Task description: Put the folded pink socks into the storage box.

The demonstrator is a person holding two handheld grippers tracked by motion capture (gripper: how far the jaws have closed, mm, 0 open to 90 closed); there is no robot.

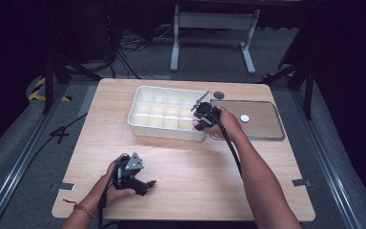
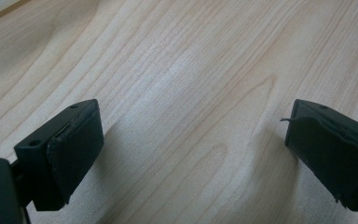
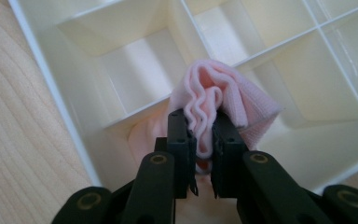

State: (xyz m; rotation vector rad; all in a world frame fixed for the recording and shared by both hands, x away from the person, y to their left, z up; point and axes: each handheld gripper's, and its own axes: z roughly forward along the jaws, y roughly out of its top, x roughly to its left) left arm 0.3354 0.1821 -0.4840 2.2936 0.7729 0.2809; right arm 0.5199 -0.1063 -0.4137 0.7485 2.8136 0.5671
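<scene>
Right gripper (image 3: 204, 135) pinches the folded pink cloth (image 3: 223, 100) — folds running straight up over the divided tray (image 3: 51, 88); left gripper (image 2: 191, 149) gapes wide.

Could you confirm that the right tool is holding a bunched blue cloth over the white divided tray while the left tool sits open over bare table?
Not quite: the cloth is pink, not blue, as the right gripper view shows. The rest holds: the right tool pinches it over the white divided tray, and the left tool sits open over bare table.
</scene>
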